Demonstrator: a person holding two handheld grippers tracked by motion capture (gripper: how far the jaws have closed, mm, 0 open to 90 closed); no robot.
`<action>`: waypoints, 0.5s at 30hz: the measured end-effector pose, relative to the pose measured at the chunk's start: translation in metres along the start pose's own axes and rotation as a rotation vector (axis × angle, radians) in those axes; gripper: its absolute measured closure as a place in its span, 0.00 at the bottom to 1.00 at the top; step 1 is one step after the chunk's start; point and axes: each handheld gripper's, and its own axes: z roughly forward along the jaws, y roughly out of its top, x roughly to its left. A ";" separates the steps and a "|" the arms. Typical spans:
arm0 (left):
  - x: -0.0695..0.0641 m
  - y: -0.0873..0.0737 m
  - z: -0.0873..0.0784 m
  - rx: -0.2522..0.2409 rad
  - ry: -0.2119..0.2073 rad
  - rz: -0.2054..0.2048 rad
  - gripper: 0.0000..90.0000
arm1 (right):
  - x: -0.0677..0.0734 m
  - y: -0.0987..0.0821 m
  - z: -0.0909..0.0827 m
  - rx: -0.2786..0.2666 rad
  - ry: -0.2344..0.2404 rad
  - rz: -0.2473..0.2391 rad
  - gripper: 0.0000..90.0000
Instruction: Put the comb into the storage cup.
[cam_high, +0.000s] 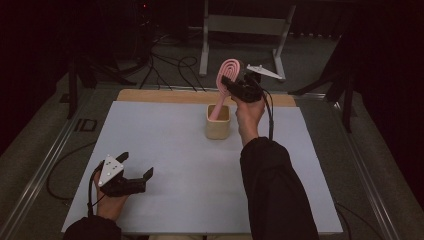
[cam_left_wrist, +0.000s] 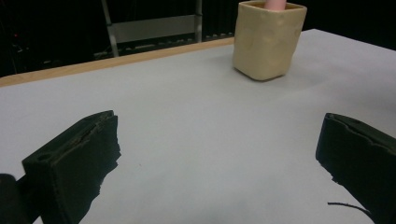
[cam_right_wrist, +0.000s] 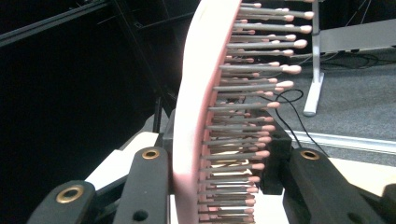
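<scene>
Hairbrush (cam_right_wrist: 194, 116): smooth matt pink plastic, grey bristles pink-tipped; cup (cam_left_wrist: 268, 39): beige, matt, slightly dimpled; table (cam_high: 165, 145): matt grey top, wood edge.

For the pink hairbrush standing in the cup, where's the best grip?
Grip the pink hairbrush at its head from above, across back and bristles: the handle sits inside the beige cup, leaving the head exposed. The right tool grips it there.

Hairbrush (cam_right_wrist: 205, 116) head cut off by top and bottom edges in right gripper view; handle end hidden inside beige cup (cam_high: 218, 122) near tabletop's far edge; cup rim clipped in left gripper view
</scene>
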 end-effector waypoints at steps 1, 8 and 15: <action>0.000 0.000 0.000 0.000 0.000 -0.001 0.00 | 0.000 0.000 0.000 0.002 0.000 0.002 0.70; 0.000 0.000 0.000 0.001 0.000 -0.001 0.00 | -0.001 -0.003 0.002 0.009 -0.003 0.002 0.70; 0.000 0.000 0.000 0.001 0.000 0.001 0.00 | -0.002 -0.007 0.003 0.012 -0.004 0.006 0.70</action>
